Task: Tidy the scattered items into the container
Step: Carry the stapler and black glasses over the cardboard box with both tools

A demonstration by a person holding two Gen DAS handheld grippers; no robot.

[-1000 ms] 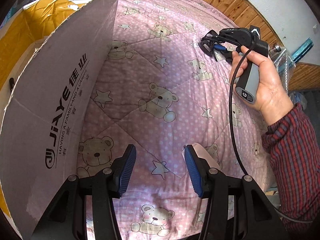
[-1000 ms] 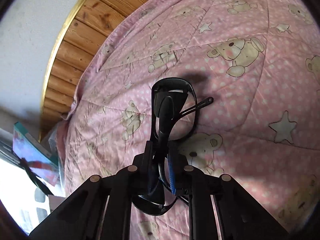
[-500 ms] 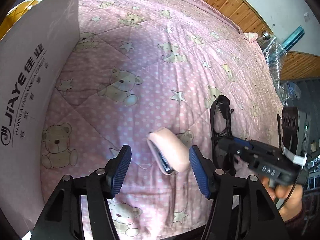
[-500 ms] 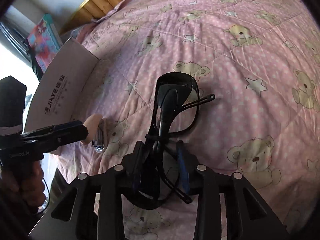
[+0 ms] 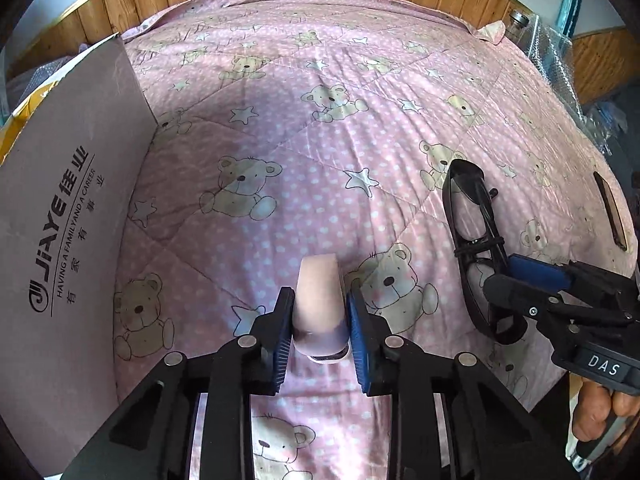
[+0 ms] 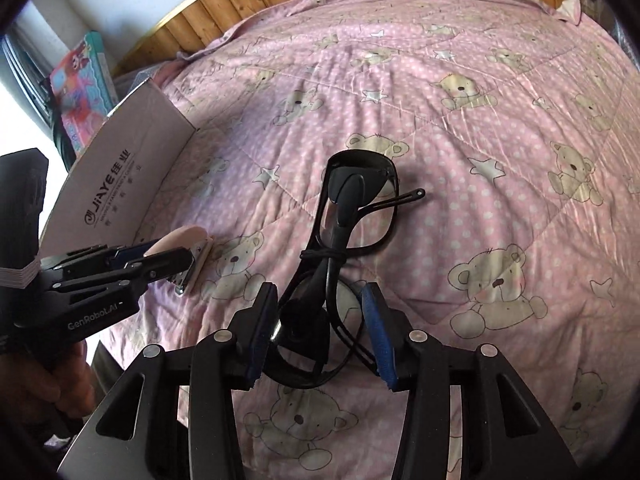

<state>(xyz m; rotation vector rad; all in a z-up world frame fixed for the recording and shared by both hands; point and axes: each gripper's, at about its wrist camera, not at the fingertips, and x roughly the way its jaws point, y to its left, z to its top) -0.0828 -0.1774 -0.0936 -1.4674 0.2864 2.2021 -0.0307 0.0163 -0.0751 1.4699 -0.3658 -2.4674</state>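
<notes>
Daylight floods both views, bright and even. The quilt [image 5: 320, 128] shines with soft glare on its folds in the right wrist view; a blown-out white patch sits at that view's left edge. Shadows are soft beneath the glasses [image 6: 352, 216]. Fisheye bends the edges, corners vignetted black. Focus is sharp.

Readable markings, as I see them from my feeds:

- Cardboard box flap [image 5: 68, 216]: logo mark, then "JiAYE" with Chinese characters 佳业; beneath a ruled line, "HAVING A FAMILY AND A CAREER" and a further row of Chinese characters I cannot make out surely.
- Right gripper [image 5: 500, 280], body: white "DAS".
- Left gripper [image 6: 176, 258], body: "GenRobot.AI".
- Colourful box [image 6: 82, 80] by the wall: print too blurred to read.
</notes>
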